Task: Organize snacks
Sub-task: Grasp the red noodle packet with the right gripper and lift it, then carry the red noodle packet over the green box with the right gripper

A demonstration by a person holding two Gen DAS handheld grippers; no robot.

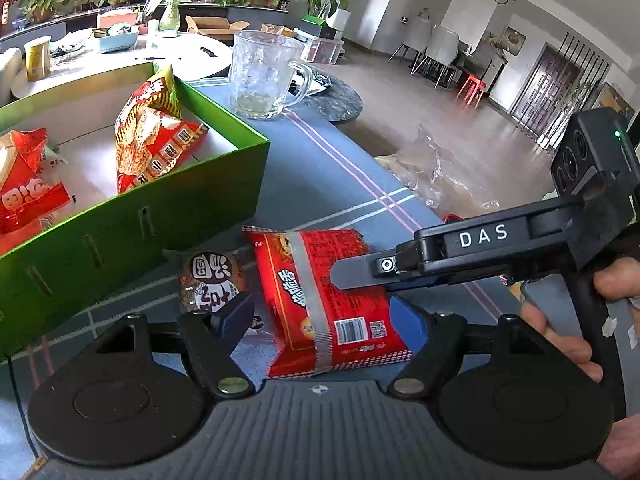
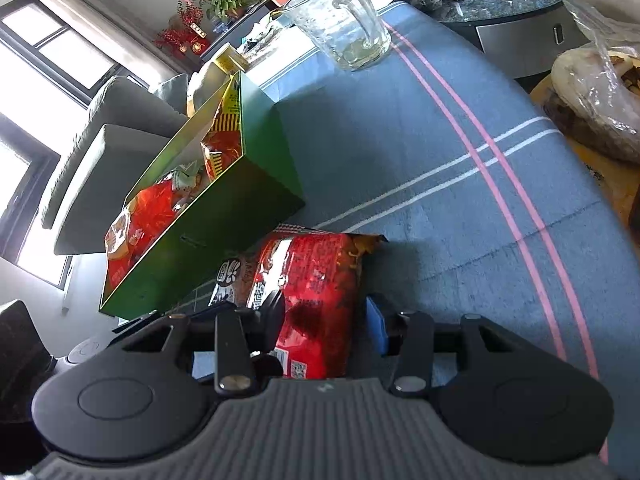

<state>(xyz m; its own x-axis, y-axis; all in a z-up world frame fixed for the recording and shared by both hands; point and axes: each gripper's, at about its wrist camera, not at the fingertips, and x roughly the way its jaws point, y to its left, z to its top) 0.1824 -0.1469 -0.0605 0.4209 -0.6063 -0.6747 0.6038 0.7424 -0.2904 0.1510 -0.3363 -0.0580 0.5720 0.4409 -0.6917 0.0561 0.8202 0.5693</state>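
red packet (image 1: 328, 300), green box (image 1: 168, 208), blue striped cloth (image 2: 440, 184)

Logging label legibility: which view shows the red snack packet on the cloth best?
Left wrist: the red packet lies flat, its seam, barcode and print readable. Right wrist sees the packet edge-on, foreshortened and shadowed between the hand-held gripper's fingers.

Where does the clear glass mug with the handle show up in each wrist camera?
Left wrist: clear glass mug upper centre, on the blue striped cloth, beyond the green box's far corner.
Right wrist: mug at top centre, tilted by the lens.
Shared landmark: the pink double stripe beside its base.
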